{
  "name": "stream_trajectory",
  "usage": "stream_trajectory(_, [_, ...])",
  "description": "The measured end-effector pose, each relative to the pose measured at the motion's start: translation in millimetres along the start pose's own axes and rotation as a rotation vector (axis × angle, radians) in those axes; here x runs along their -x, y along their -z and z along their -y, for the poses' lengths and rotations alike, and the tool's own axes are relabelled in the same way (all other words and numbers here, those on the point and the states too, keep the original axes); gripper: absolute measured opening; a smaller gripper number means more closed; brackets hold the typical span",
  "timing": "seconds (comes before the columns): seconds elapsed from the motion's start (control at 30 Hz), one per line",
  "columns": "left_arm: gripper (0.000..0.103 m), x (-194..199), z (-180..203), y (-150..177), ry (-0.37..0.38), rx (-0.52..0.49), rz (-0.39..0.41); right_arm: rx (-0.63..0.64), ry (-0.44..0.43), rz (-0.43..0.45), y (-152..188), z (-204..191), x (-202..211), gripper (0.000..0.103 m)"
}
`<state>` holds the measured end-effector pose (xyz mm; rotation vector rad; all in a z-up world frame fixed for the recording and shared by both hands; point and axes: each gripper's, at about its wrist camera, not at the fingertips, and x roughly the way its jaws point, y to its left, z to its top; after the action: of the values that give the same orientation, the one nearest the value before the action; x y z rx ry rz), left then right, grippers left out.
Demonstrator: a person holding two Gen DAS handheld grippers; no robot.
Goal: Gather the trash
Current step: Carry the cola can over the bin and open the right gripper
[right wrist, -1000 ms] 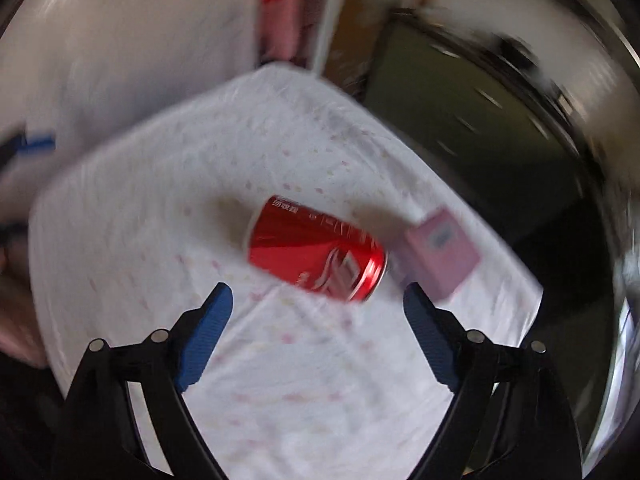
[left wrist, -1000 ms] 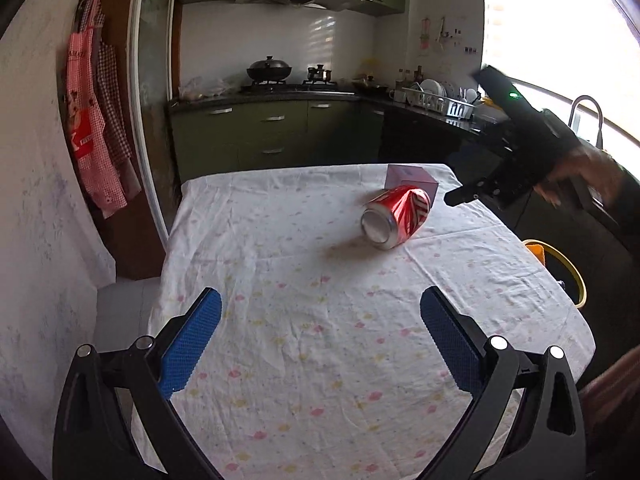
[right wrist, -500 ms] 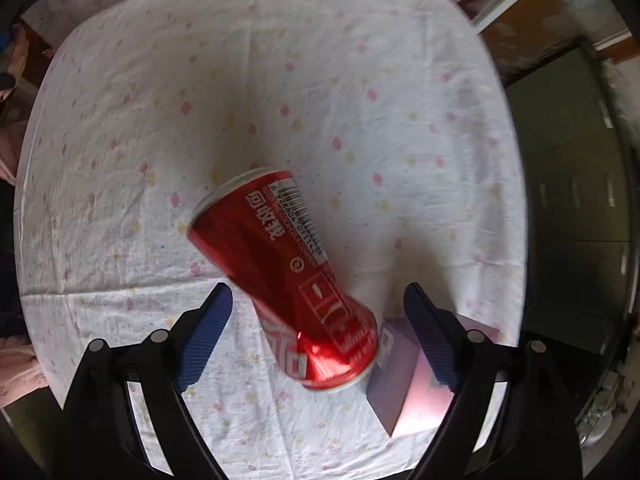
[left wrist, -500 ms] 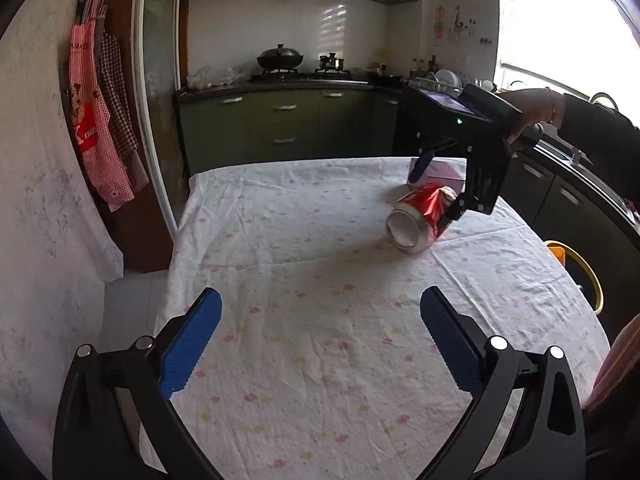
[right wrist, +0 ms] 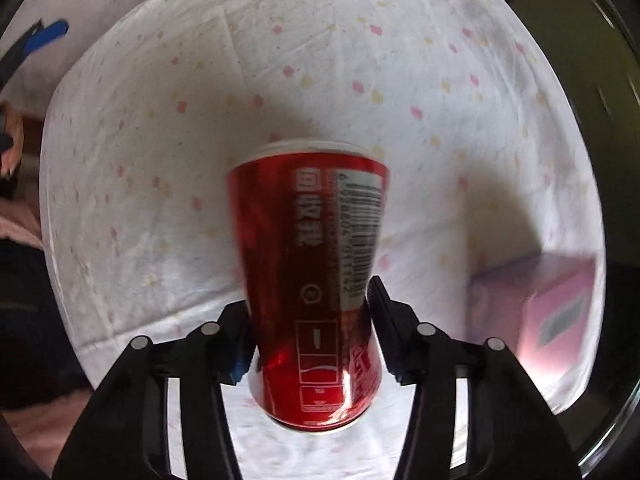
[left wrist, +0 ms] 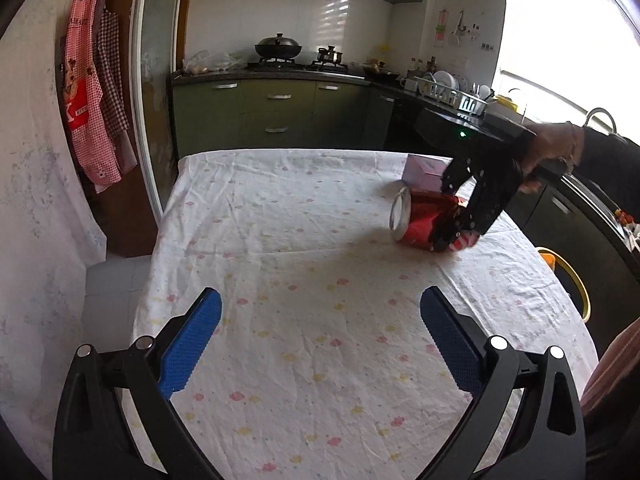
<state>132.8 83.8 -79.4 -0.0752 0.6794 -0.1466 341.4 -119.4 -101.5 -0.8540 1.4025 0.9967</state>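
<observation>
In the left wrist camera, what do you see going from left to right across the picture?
Red checked aprons → black wok on the stove → red soda can lying on the table → right tongs closed on the can → yellow-rimmed bin beside the table.

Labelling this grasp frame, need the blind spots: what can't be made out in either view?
- Red aluminium drink can, right wrist view: its underside and contact with the floral tablecloth are hidden by its own body.
- Right gripper, left wrist view: fingers merge with the can, so pad contact is unclear.
- Pink cardboard box, right wrist view: blurred, print unreadable.
- Yellow-rimmed bin, left wrist view: cut off by the table edge, contents unseen.
</observation>
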Motion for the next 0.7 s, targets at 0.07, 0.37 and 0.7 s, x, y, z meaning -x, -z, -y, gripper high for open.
stream_trajectory(0.07, [0.098, 6.0, 3.4, 2.2, 0.012, -0.007, 0.010, -0.074, -0.008, 0.036, 15.7, -5.1, 3.7, 0.048])
stream_trajectory(0.37, [0.098, 33.2, 33.4, 7.1, 0.085, -0.047, 0.043, -0.397, -0.075, 0.277, 117.9, -14.3, 56.0, 0.048])
stream_trajectory(0.7, [0.098, 27.3, 94.9, 12.4, 0.200, -0.106, 0.020, -0.793, 0.123, 0.290, 306.3, 4.3, 98.0, 0.048])
